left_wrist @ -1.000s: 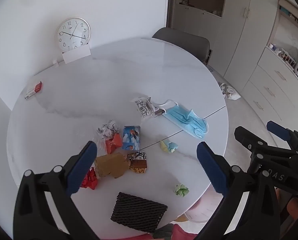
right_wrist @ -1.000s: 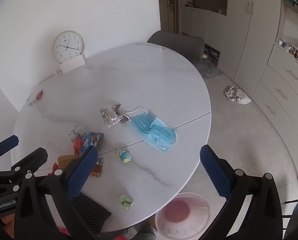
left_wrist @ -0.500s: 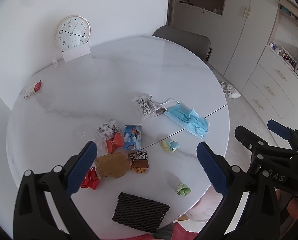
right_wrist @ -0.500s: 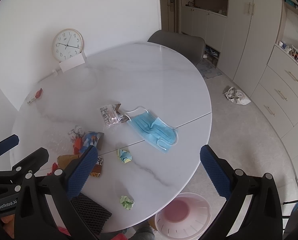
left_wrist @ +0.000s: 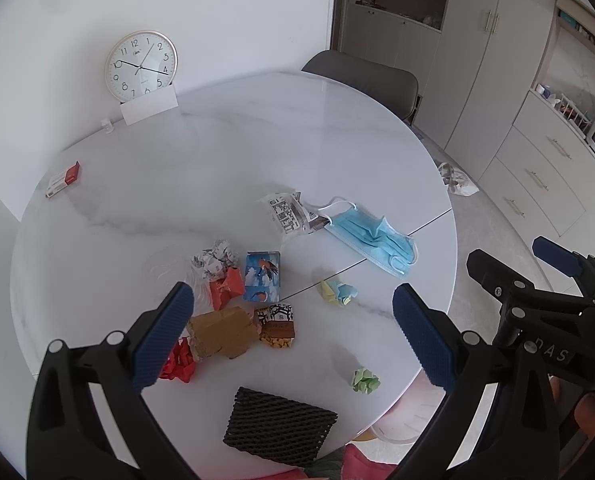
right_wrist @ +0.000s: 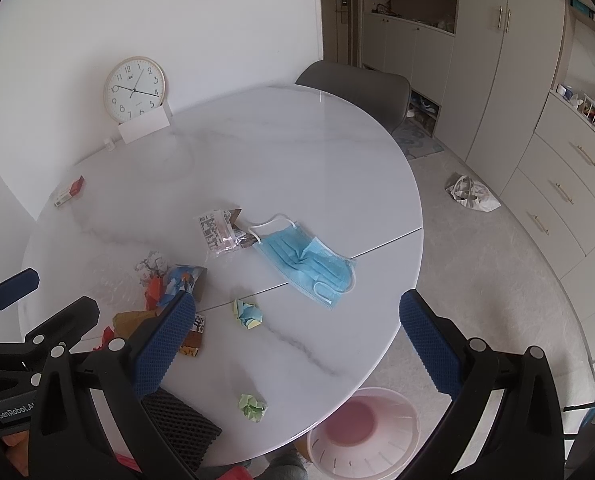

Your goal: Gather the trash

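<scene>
White marble tabletop with trash scattered all over the near half, and nothing's been picked up yet, so I'd say this is the very start: choosing a first piece. Left gripper and right gripper both hover above the near edge, tongs spread wide, nothing in them.

The junk: a blue face mask near the right edge by the seam, a clear printed wrapper touching its loop, a crumpled yellow-blue paper ball, a green paper ball close to the near edge, a black foam net right at the near edge, plus a messy cluster of wrappers on the near left.

Pink bin sits on the floor just below the near-right edge. Next move probably means dropping onto something close like the green ball, then carrying it over the rim.
</scene>
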`<state>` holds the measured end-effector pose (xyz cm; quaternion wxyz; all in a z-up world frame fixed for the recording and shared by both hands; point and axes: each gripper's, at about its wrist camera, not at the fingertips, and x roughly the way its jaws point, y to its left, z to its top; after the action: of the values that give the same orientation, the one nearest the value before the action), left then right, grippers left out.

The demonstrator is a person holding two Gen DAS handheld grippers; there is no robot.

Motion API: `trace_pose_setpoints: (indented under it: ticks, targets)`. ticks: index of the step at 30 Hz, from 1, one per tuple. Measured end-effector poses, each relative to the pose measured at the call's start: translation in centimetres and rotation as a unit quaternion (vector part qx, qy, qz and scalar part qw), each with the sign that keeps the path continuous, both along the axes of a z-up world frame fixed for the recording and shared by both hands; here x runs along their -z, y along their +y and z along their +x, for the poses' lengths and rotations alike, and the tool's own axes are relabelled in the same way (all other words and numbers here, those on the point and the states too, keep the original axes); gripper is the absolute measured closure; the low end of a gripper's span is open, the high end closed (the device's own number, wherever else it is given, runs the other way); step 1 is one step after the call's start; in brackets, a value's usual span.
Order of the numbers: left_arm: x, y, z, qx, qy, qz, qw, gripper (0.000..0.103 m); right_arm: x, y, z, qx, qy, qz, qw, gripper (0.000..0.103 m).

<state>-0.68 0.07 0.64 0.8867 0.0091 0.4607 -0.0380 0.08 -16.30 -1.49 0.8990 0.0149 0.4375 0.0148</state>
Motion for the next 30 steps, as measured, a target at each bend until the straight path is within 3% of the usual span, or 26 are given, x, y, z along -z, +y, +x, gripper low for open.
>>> trace_pose_setpoints:
  ticks: [30]
  targets:
    - [0.33, 0.63, 0.6, 0.004, 0.01, -0.004, 0.9999, 0.008, 0.15, 0.14, 0.44, -0.001, 0.004, -0.002, 1.0, 0.002]
